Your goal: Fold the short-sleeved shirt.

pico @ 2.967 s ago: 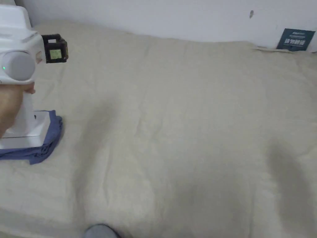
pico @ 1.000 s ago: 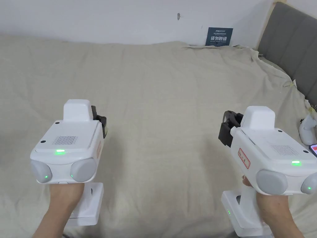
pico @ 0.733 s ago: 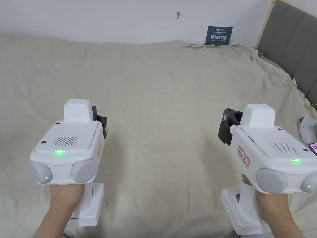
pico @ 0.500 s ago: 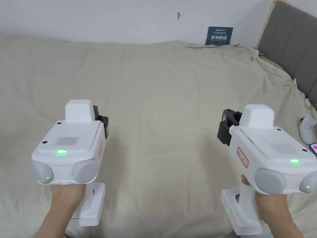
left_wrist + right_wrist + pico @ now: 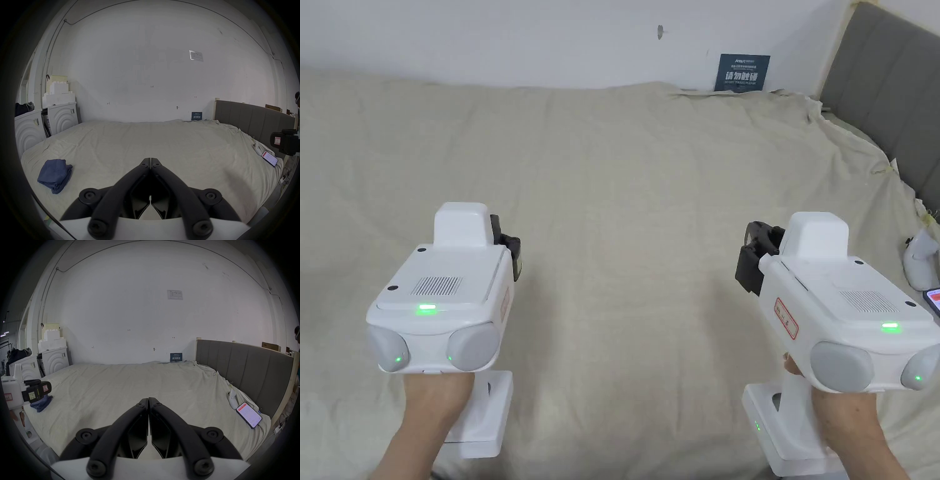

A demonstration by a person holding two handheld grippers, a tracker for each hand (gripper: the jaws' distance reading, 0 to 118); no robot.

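The short-sleeved shirt (image 5: 54,175) is a dark blue folded bundle lying on the beige sheet near the bed's left side; in the right gripper view the shirt (image 5: 42,403) is partly hidden behind the left gripper (image 5: 35,390). In the head view a hand holds my left gripper (image 5: 509,253) above the bare sheet, and another hand holds my right gripper (image 5: 753,256) level with it, well apart. Seen from its own camera, the left gripper (image 5: 150,160) is shut on nothing. The right gripper (image 5: 148,400) is shut too, with nothing between its jaws.
A beige sheet (image 5: 625,187) covers the whole bed. A grey headboard (image 5: 887,94) runs along the right, with a white controller (image 5: 919,262) and a lit phone (image 5: 249,417) beside it. A blue sign (image 5: 744,73) leans on the back wall. White appliances (image 5: 61,116) stand left.
Three seconds ago the left gripper was by the blue shirt at the left edge. Since then the head camera has swung right. Over the last second both grippers have stayed almost still.
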